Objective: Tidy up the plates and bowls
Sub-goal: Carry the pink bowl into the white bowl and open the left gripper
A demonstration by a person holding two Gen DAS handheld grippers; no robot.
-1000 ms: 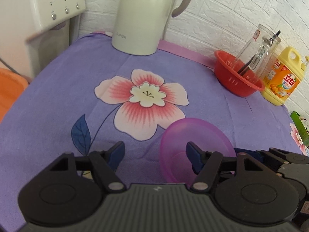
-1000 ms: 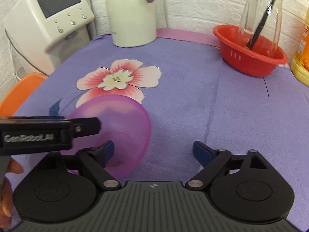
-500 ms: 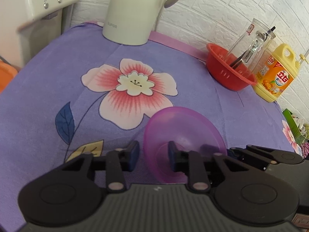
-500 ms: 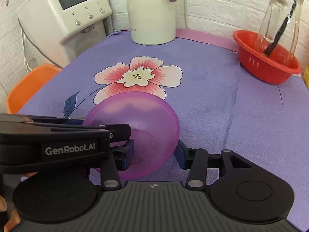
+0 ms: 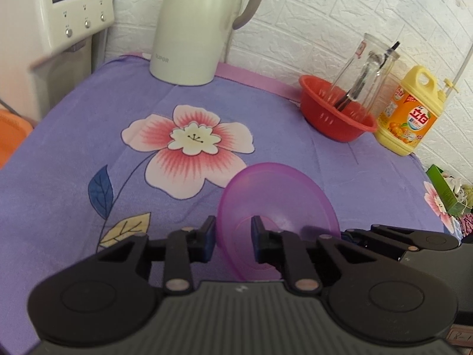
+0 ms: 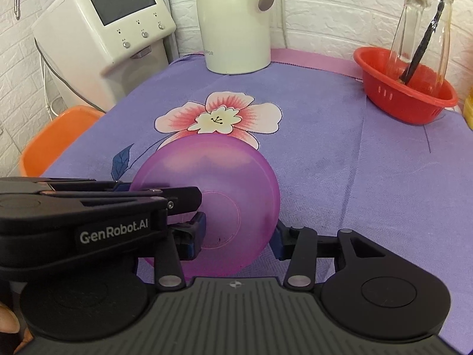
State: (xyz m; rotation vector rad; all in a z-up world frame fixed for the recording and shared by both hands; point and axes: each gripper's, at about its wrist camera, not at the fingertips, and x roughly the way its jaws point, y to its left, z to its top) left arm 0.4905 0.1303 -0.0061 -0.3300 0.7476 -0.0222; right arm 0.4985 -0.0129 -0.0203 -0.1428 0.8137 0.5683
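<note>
Both tongs just closed on the see-through purple plastic bowl [image 5: 278, 207], low in the middle: left gripper [image 5: 232, 236] pinches its rim, right gripper [image 6: 238, 236] squeezes its sides, so it can be lifted.

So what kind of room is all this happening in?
Most likely a home kitchen corner: a cream kettle stands on the flowered purple tablecloth, a yellow dish soap bottle sits beside a red basket, and a water dispenser stands alongside.

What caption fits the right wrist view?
Both grippers, left gripper and right gripper, clamp a tilted purple bowl above the floral tablecloth.
</note>
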